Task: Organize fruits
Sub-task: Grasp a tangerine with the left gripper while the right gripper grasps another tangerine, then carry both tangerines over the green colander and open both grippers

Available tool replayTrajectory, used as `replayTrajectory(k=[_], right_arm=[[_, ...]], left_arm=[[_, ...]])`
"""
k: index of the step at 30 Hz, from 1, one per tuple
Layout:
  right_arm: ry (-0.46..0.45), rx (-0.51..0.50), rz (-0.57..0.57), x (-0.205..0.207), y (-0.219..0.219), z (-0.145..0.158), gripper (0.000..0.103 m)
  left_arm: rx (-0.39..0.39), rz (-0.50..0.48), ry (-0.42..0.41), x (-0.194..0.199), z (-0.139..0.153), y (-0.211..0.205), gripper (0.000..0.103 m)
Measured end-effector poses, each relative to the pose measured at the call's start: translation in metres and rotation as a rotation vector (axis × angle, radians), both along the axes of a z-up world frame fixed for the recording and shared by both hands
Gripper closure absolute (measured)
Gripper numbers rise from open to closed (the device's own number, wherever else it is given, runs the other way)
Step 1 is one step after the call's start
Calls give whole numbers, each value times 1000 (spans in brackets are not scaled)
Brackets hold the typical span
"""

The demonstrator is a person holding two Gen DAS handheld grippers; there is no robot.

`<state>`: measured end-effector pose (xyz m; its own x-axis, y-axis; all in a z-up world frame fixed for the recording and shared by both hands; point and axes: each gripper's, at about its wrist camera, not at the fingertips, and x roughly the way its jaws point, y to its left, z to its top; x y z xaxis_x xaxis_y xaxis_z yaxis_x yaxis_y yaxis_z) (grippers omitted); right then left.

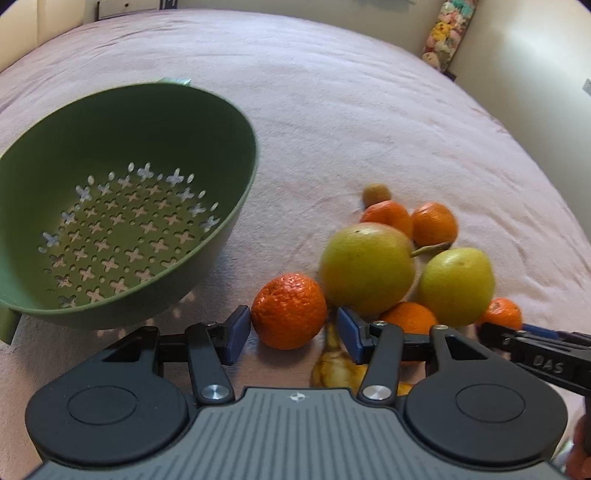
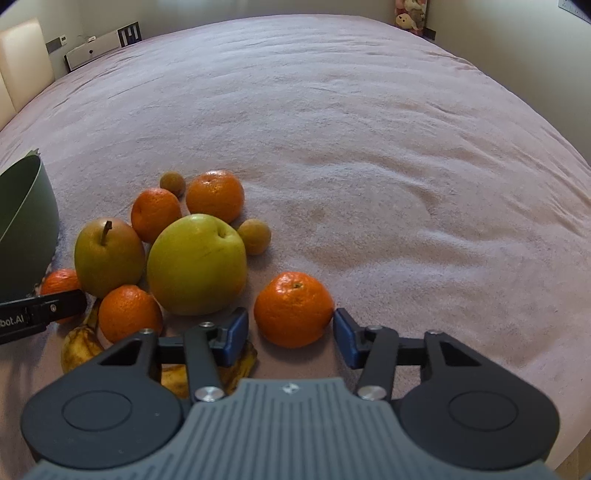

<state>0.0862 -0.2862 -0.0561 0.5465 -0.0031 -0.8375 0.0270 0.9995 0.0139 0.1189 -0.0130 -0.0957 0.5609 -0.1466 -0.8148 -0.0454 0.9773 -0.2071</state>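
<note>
A green colander [image 1: 122, 199] stands empty at the left; its wall also shows in the right wrist view [image 2: 26, 229]. A pile of fruit lies on the pink cloth: several tangerines, two yellow-green apples [image 1: 367, 271] [image 1: 456, 286], small brown fruits and a banana [image 2: 79, 347]. My left gripper [image 1: 290, 330] is open with its pads on either side of one tangerine [image 1: 290, 312]. My right gripper [image 2: 291, 334] is open around another tangerine [image 2: 293, 308]. The pads look close to the fruit, not pressing it.
The pink cloth [image 2: 369, 147] covers a wide surface. Stuffed toys [image 1: 445, 33] stand at the far right wall. White boxes [image 2: 96, 44] sit at the far left edge. The other gripper's tip [image 1: 532, 343] pokes in at the right.
</note>
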Motion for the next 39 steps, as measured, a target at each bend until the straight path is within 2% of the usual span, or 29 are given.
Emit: replayTrajectory(k=[1, 9, 21, 26, 33, 39], right_arm=[[-2, -1, 0, 0, 0, 0, 58], [-12, 10, -4, -1, -1, 5, 60], [-130, 14, 62, -19, 18, 43, 61], [-216, 32, 198, -31, 51, 67, 61], [-266, 40, 422, -37, 104, 99, 61], [-275, -41, 631, -31, 161, 118, 61]], left_arm=[[-1, 7, 6, 1, -2, 1, 52], [-7, -2, -24, -5, 6, 1, 55], [-18, -36, -118, -30, 56, 0, 56], [-14, -19, -178, -41, 85, 14, 56], [36, 49, -165, -42, 109, 51, 56], [78, 96, -162, -38, 120, 81, 56]])
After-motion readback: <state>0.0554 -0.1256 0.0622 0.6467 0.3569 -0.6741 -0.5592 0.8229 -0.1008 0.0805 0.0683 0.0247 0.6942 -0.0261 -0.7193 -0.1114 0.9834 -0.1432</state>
